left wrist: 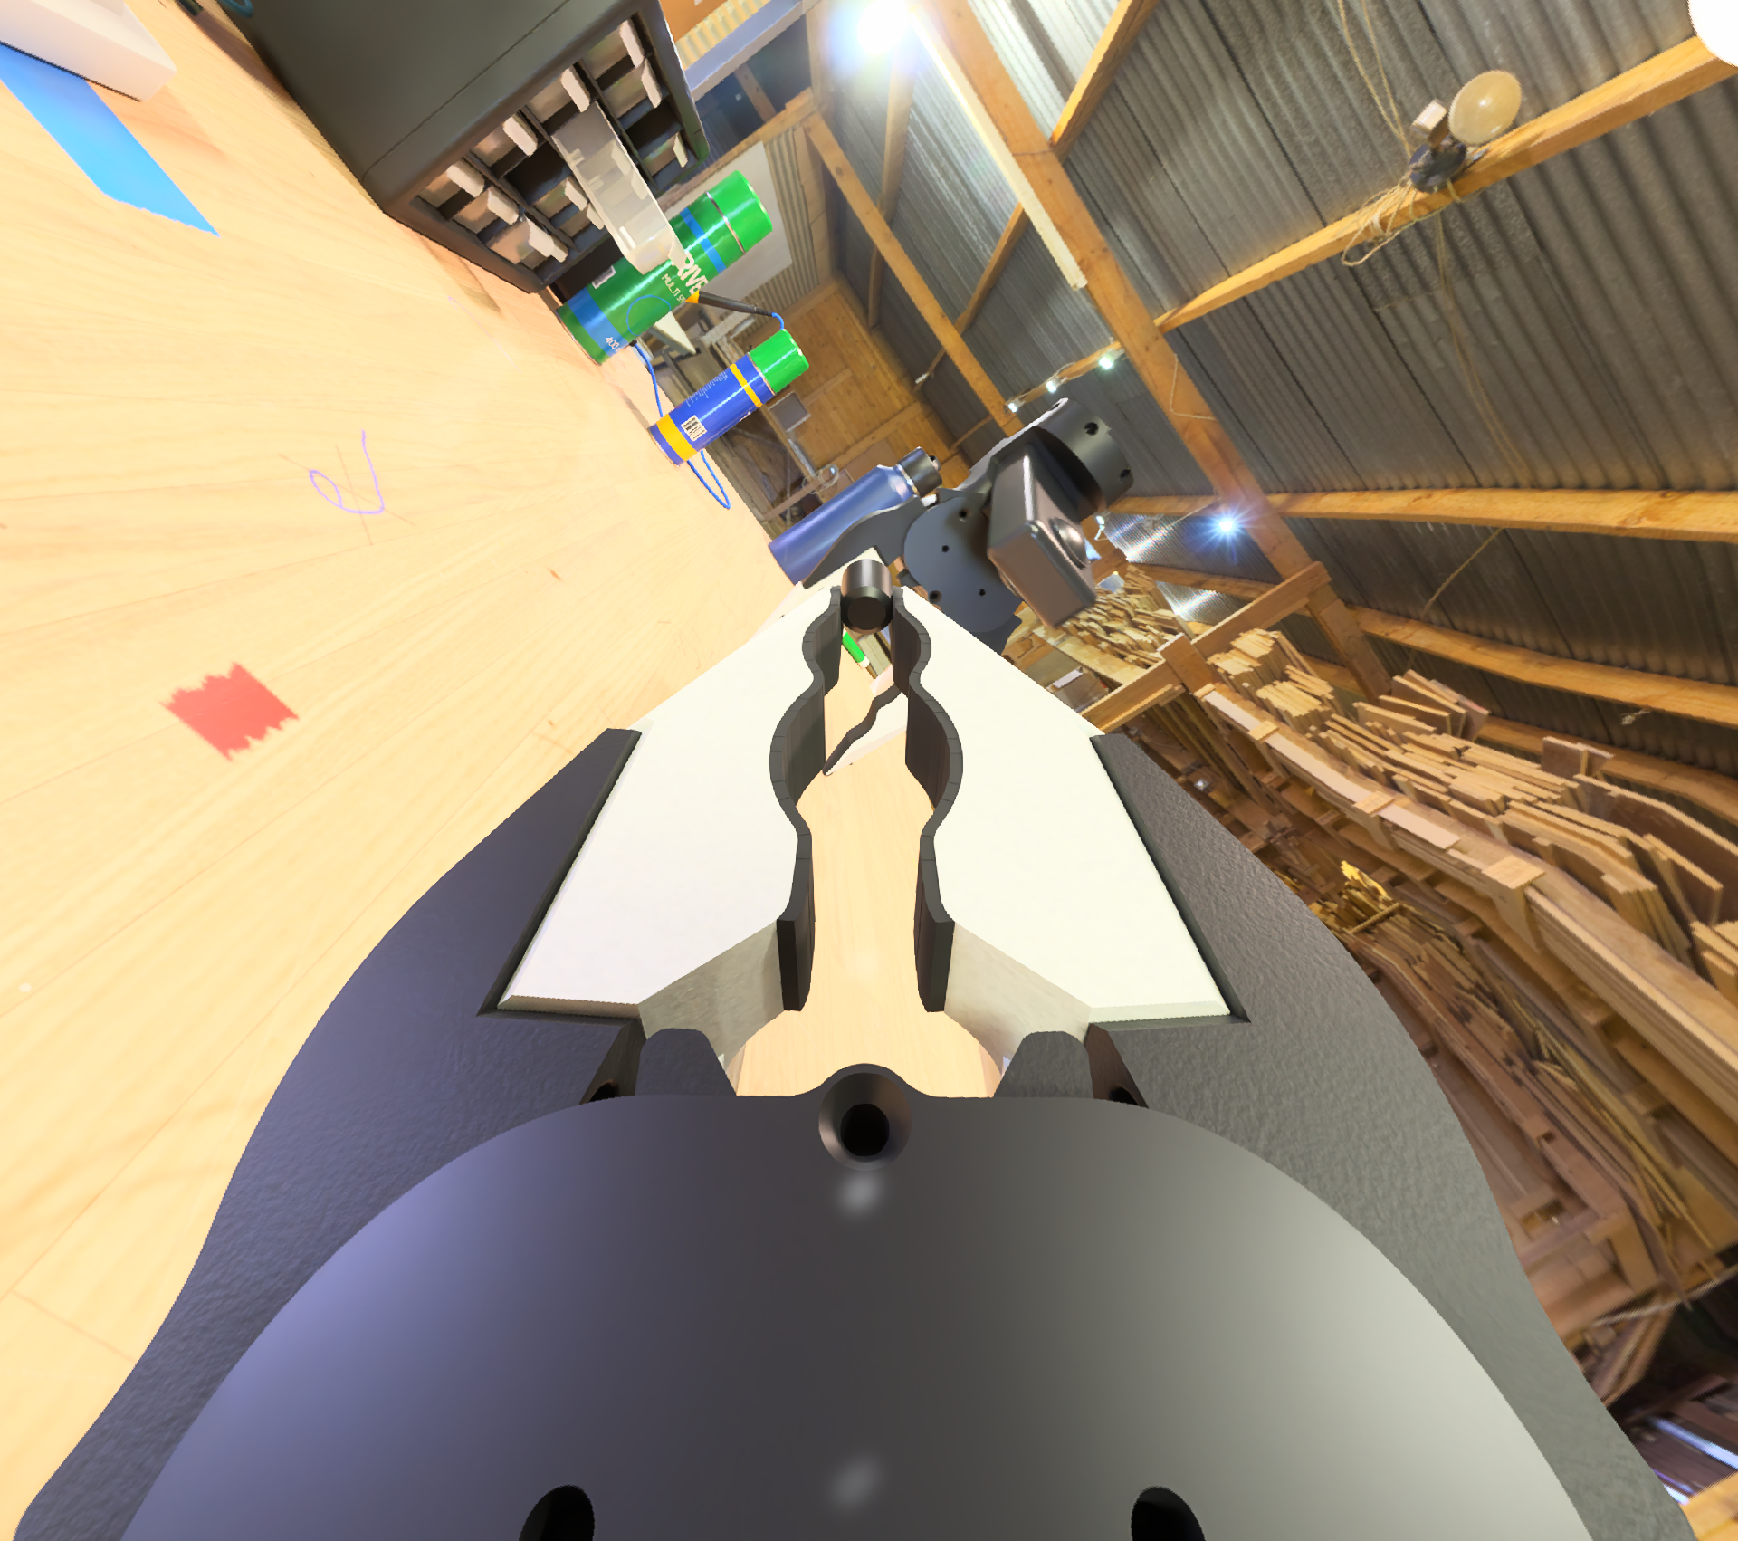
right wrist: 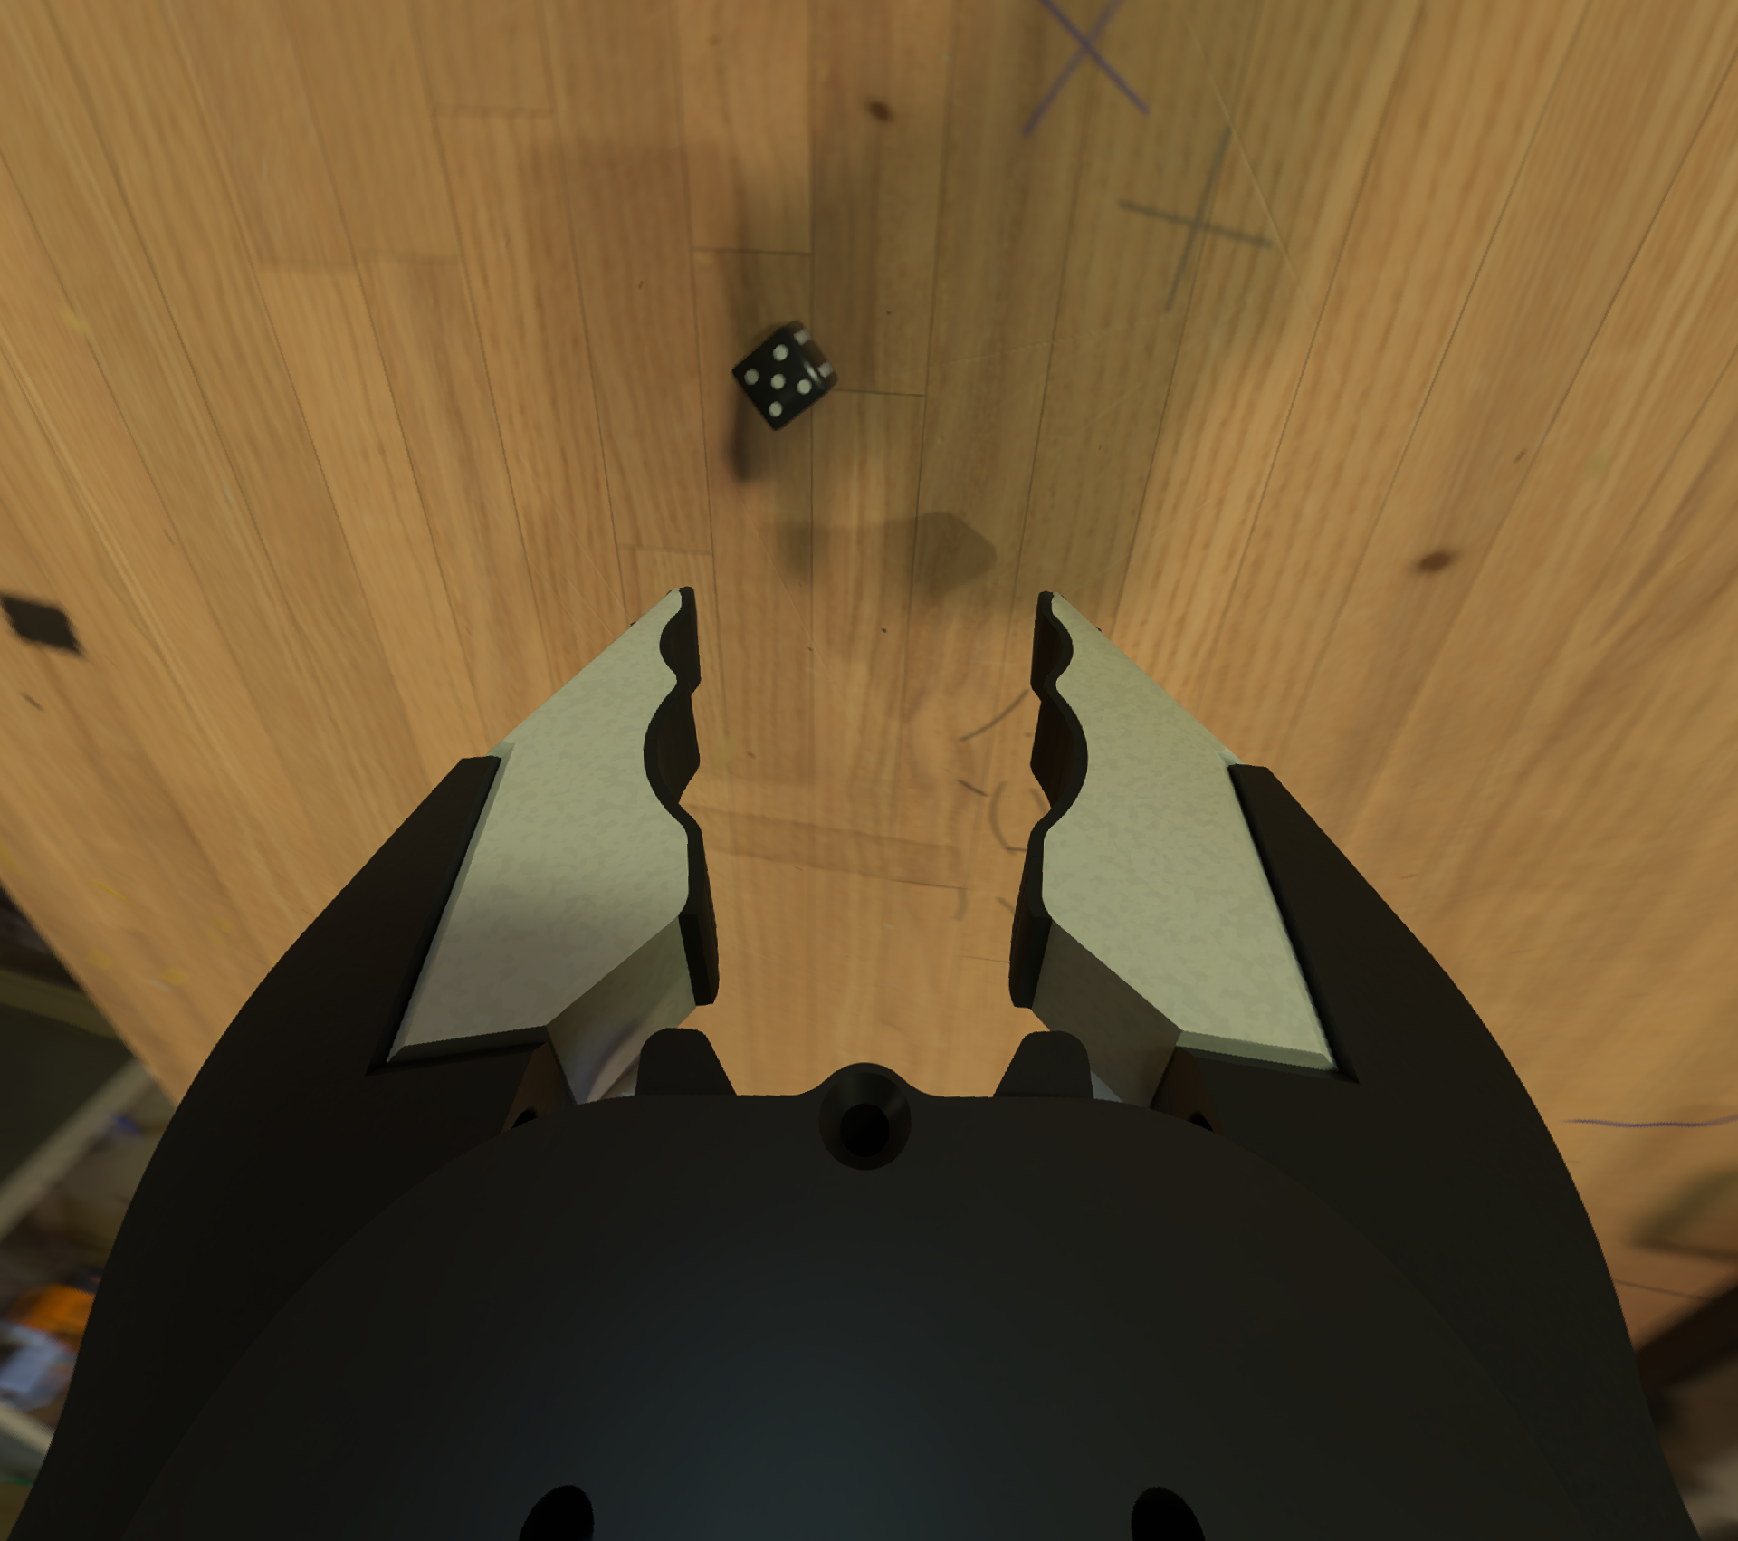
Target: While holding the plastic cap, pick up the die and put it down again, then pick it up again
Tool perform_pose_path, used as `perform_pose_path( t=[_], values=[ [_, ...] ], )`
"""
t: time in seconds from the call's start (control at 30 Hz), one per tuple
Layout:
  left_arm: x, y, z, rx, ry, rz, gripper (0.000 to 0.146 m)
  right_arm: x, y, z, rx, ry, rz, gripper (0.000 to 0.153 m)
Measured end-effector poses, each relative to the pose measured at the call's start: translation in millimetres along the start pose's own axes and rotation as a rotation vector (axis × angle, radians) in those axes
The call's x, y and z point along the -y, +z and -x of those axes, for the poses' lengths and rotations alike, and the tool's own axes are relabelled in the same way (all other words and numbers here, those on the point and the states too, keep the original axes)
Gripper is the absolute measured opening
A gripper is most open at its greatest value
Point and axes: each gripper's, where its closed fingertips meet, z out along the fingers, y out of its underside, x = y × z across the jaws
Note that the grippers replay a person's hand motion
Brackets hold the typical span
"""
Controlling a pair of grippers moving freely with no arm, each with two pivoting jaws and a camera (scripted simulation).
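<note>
Right wrist view: the die, black with white pips, lies on the wooden table, ahead of the right gripper and a little left of its centre line. It is clear of both fingertips, touching neither. The jaws stand wide apart with nothing between them. The die's five-pip face points at the camera; its side faces are too small to read.

Left wrist view: the left gripper is clenched on the plastic cap, a small dark cylinder pinched at the very fingertips. The cap's lower part is hidden between the pads. Beyond it, the other gripper's body shows, partly covering a blue bottle. Two green spray cans stand near a grey drawer cabinet; the die is out of this view.
</note>
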Motion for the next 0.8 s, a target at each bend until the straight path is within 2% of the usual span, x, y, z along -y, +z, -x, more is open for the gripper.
perform_pose_path(
  t=[0.1, 0.2, 0.37, 0.5, 0.6, 0.73, 0.8],
  values=[
    [0, 0, 0, -0.006, -0.011, -0.004, 0.009, -3, 9, 1, 0.001, 0.194, 0.0, 0.07],
    [0, 0, -2, -0.009, -0.009, -0.006, 0.009, -6, 18, 6, -0.025, 0.324, 0.024, 0.062],
    [2, -1, -2, -0.009, -0.01, -0.013, 0.009, -7, 28, 11, -0.089, 0.401, 0.082, 0.038],
    [3, -4, 2, 0.005, -0.011, -0.023, 0.009, -9, 27, 10, -0.125, 0.53, 0.115, 0.036],
    [4, -6, 4, 0.013, -0.011, -0.03, 0.009, -4, 22, 15, -0.055, 0.785, 0.039, 0.035],
    [4, -6, 4, 0.011, -0.009, -0.027, 0.009, 9, 12, 22, 0.135, 1.252, -0.207, 0.035],
    [4, -5, 2, 0.005, -0.008, -0.021, 0.009, 19, 9, 20, 0.19, 1.411, -0.355, 0.036]
  ],
)
